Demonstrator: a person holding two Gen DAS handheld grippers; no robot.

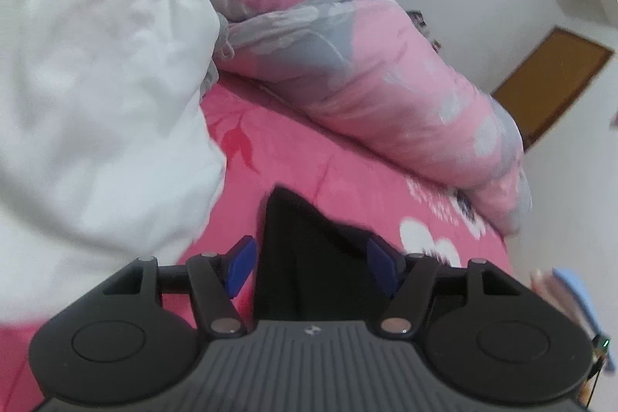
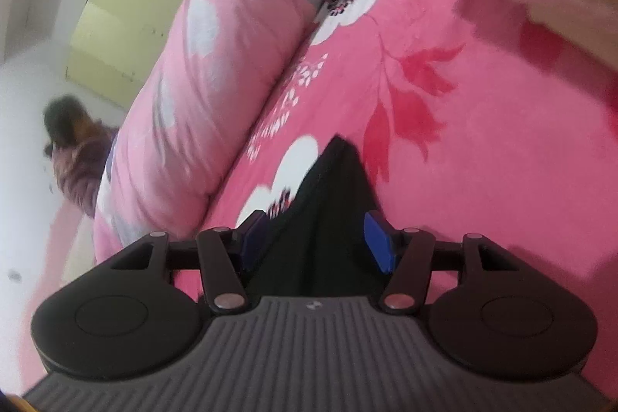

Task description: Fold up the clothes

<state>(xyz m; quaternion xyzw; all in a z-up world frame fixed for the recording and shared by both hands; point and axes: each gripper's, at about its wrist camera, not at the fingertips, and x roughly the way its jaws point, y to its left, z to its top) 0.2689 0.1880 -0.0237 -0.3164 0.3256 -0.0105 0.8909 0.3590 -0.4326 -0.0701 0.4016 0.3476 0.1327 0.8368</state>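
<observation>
So the biggest thing going on is the bed: a hot-pink bedspread (image 2: 483, 149) with white flowers and red leaves printed on it, filling most of both wrist views. Lying along its far side is a rolled-up pink and grey quilt (image 1: 367, 72). In the left wrist view a big heap of white fabric (image 1: 89, 95) takes up the whole left side, sitting on the bedspread. A yellowish cabinet (image 2: 116, 26) stands against the pale wall past the quilt, and a brown door (image 1: 552, 80) shows far right in the left view. Someone in a purple top (image 2: 81, 161) is blurry at the far left of the right view.

The black garment (image 1: 309, 257) lies on the bedspread right up close, with a pointed corner poking away from each camera. The left claw (image 1: 313, 269) has its blue pads spread apart on either side of that black cloth, not pinching it. Same deal with the right claw (image 2: 320, 242): jaws parted, black cloth between them, pads not pressing on it.
</observation>
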